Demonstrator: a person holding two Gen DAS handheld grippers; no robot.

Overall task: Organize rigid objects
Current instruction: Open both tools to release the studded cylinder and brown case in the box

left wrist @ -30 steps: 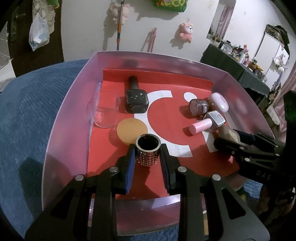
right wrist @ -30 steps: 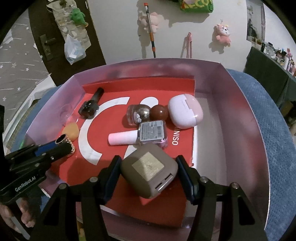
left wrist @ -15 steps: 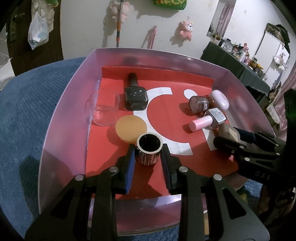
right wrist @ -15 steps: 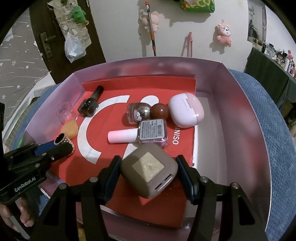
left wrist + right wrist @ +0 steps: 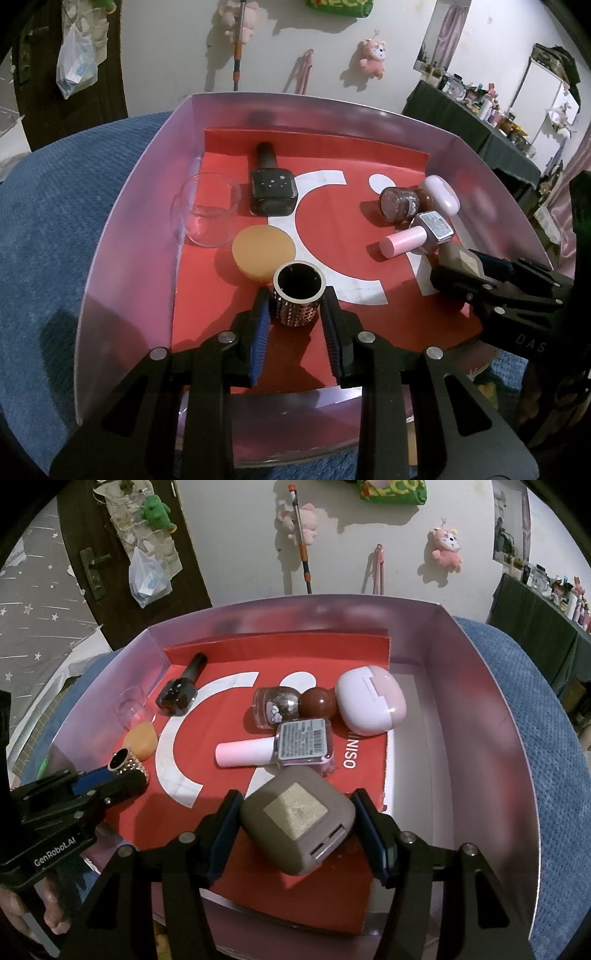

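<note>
Now | left tool (image 5: 295,317) clenched on studded cup (image 5: 298,298) | right tool (image 5: 297,829) grasping brown case (image 5: 298,818)

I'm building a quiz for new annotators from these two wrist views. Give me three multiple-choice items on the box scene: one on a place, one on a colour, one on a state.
1. What lies just beyond the studded cap?
A. orange sponge
B. clear cup
C. white earbud case

2. What colour is the sheet lining the box floor?
A. blue
B. red with white shapes
C. green

3. What is the right hand-held gripper doing?
A. hanging empty
B. closed on the brown case
C. closed on the pink bottle

Key: 1 A, the orange sponge sits directly behind the cap; 2 B, the sheet is red with white arcs; 3 B, both fingers press the sides of the brown case.
</note>
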